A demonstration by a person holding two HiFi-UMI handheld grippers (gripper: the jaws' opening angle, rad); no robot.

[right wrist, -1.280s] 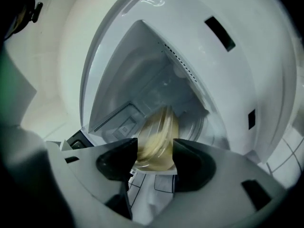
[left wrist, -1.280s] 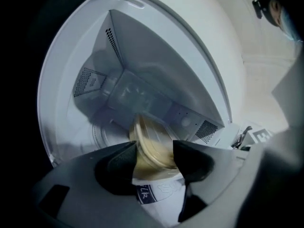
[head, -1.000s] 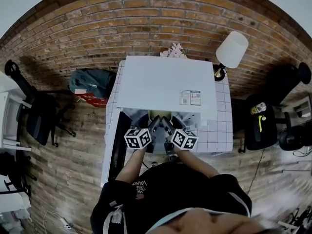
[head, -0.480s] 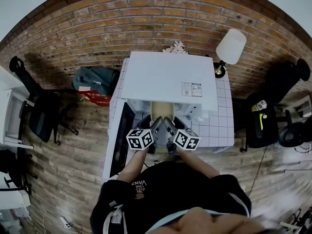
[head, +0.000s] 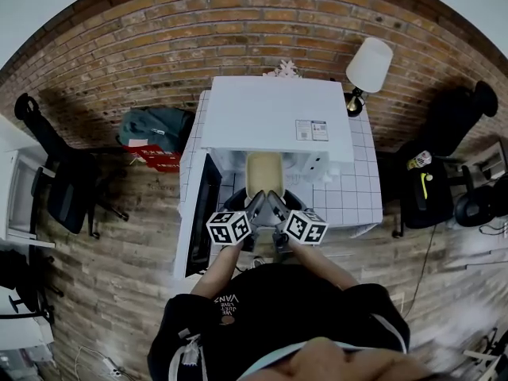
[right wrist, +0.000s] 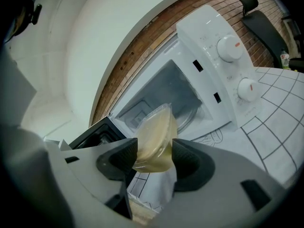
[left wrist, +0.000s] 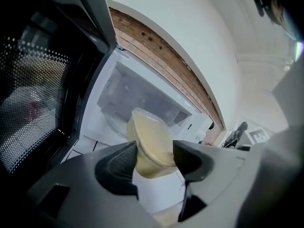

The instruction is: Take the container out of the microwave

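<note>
Both left gripper and right gripper have fingers clamped on the container, outside the microwave.

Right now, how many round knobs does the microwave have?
2. Both are on the front panel of the white microwave, right of its open door space: the upper knob and the lower knob right under it. No others show.

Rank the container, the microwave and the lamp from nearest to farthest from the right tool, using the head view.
1. The container, clamped in the right tool.
2. The microwave, just behind the container.
3. The lamp, at the table's far right corner.
</note>
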